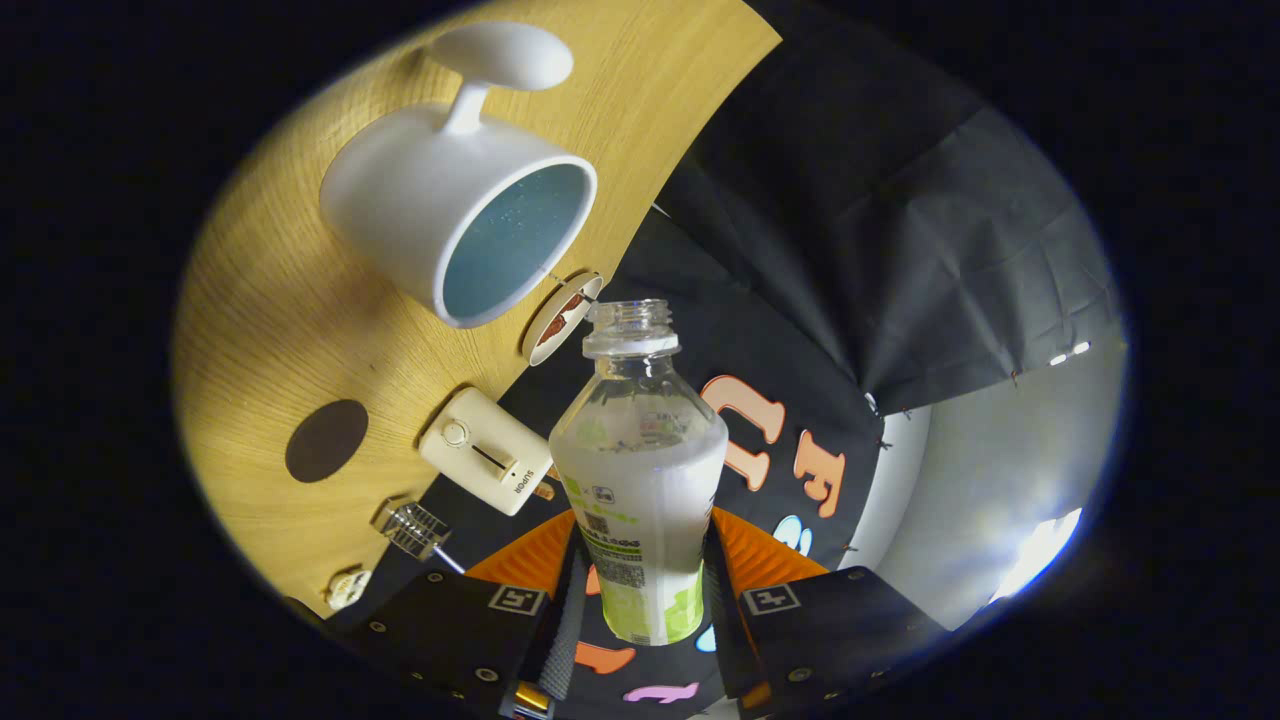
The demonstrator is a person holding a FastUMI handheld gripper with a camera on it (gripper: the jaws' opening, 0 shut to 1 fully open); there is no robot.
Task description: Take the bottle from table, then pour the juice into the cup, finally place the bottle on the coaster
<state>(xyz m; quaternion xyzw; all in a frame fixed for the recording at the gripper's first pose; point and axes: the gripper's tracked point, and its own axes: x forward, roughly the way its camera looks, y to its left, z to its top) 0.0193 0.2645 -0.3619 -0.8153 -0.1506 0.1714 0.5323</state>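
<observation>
Wooden tabletop (300, 300) is rolling steeply in view, so the whole rig is tilting. Jaws are clamping both sides of the uncapped bottle (640, 470), its long axis running straight ahead with the mouth sitting just beside the white cup (450, 200) rim, not yet over the opening. Coaster (326, 440) is lying nearer the tabletop edge, apart from the cup.

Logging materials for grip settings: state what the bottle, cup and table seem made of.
Bottle, held in the claw: clear, likely plastic; see-through wall, threaded neck.
Cup: white, matte, probably ceramic; thick rim, blue speckled glaze inside.
Table: light wood or wood-look laminate; fine grain lines.
</observation>
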